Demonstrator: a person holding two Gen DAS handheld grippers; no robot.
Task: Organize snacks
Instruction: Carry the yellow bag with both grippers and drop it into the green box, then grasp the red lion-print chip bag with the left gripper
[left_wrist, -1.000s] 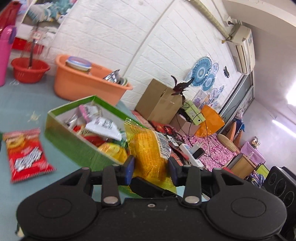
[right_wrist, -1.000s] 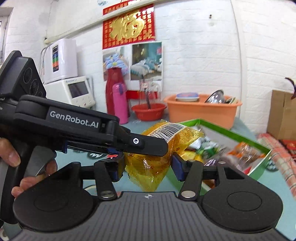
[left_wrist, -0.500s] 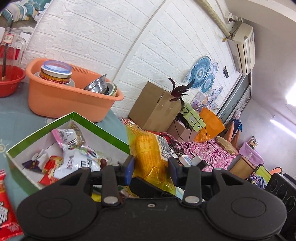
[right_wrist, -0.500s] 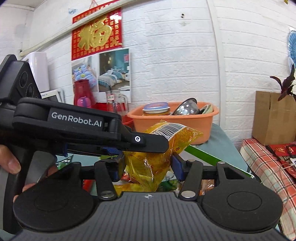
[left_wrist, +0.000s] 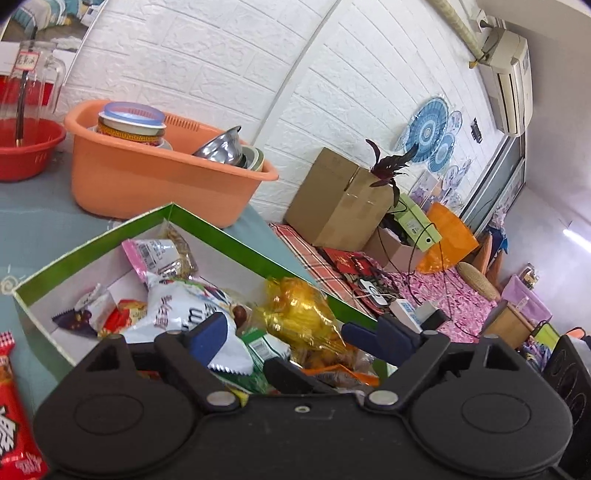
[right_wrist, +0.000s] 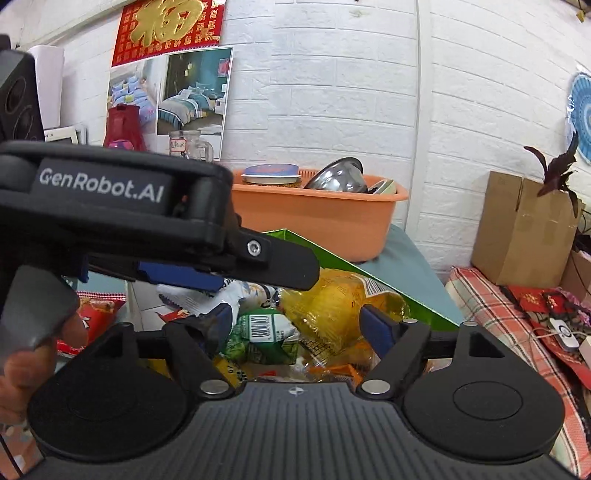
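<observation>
- White brick-pattern walls (left_wrist: 207, 48) meet at a corner behind the desk (left_wrist: 44, 225), which has a grey-blue top.
- A red banner (right_wrist: 170, 29) with gold characters hangs above two bedroom posters (right_wrist: 192, 92).
- Blue round fans (left_wrist: 428, 129) decorate the side wall below an air conditioner (left_wrist: 509, 77).
- A cardboard box (left_wrist: 340, 199) and a dark-leaved plant (left_wrist: 388, 166) stand by the wall.
- A plaid cloth (right_wrist: 491, 306) and pink patterned cover (left_wrist: 450, 299) lie beside the desk.
- A bright strip light (left_wrist: 576, 240) glows at far right.
</observation>
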